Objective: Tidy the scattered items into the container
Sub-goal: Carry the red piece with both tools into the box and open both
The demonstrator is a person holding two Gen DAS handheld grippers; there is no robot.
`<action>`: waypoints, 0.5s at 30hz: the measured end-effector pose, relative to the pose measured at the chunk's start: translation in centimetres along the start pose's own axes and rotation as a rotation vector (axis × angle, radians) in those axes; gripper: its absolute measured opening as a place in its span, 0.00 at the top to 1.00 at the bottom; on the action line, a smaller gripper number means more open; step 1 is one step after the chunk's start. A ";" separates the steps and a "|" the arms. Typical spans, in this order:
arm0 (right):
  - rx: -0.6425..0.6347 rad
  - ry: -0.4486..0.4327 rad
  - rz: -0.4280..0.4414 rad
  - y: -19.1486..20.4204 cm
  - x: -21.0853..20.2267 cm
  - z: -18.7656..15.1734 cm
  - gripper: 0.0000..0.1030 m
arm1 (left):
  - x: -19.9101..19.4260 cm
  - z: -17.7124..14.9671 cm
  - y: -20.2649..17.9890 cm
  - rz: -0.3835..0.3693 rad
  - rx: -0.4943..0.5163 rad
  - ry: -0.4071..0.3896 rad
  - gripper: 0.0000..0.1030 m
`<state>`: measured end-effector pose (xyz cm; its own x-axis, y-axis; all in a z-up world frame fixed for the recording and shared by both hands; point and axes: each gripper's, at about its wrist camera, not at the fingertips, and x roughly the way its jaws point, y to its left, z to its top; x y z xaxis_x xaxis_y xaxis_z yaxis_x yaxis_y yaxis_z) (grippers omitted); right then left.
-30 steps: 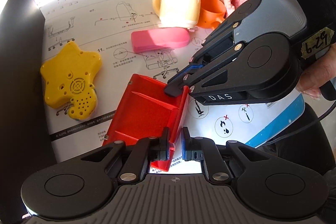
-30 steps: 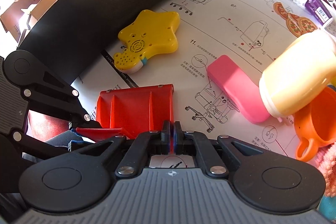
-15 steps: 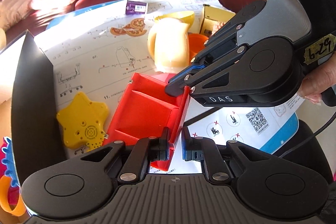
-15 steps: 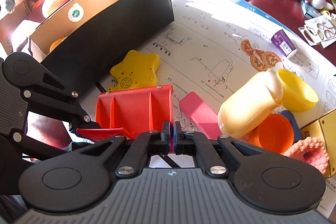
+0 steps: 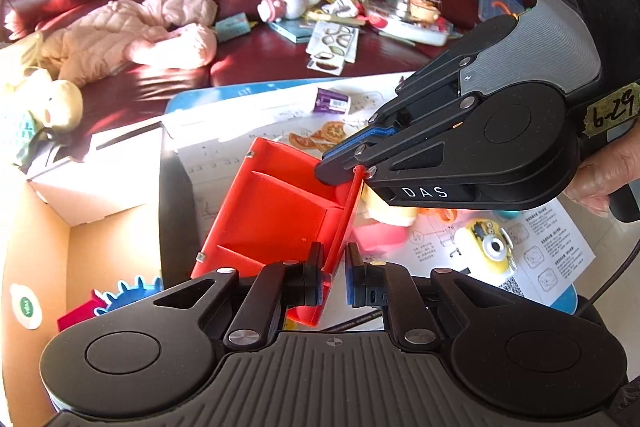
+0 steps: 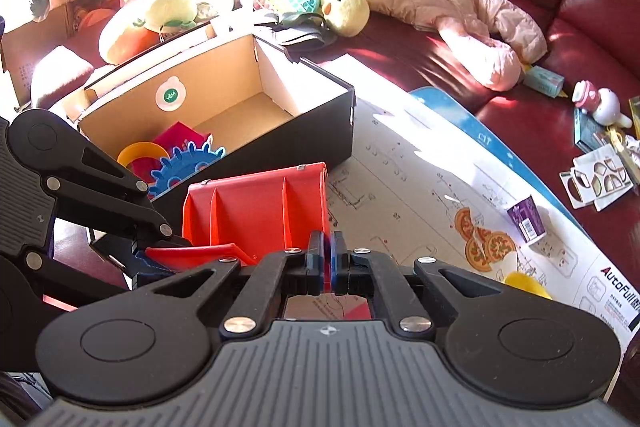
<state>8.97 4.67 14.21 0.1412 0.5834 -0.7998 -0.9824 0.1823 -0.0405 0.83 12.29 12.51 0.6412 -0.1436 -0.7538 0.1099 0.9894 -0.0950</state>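
Red tray held up by both grippers.
Left gripper and right gripper each pinch its rim, beside the box.

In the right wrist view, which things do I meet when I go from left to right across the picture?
Cardboard box → red tray → instruction sheet → purple carton → white toy.
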 end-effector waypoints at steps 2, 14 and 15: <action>-0.036 -0.019 0.011 1.2 0.2 1.8 0.96 | -1.2 0.0 1.5 0.024 -0.024 -0.021 0.94; -0.176 -0.009 0.101 7.4 7.6 10.0 0.96 | -3.0 -2.1 12.5 0.155 -0.204 -0.007 0.94; -0.175 0.000 0.106 7.5 8.3 10.2 0.96 | -2.6 -2.4 12.9 0.164 -0.210 0.004 0.94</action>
<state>3.98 18.93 13.35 0.0357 0.5918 -0.8053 -0.9980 -0.0209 -0.0597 -1.20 25.51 11.69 0.6346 0.0186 -0.7726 -0.1555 0.9823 -0.1040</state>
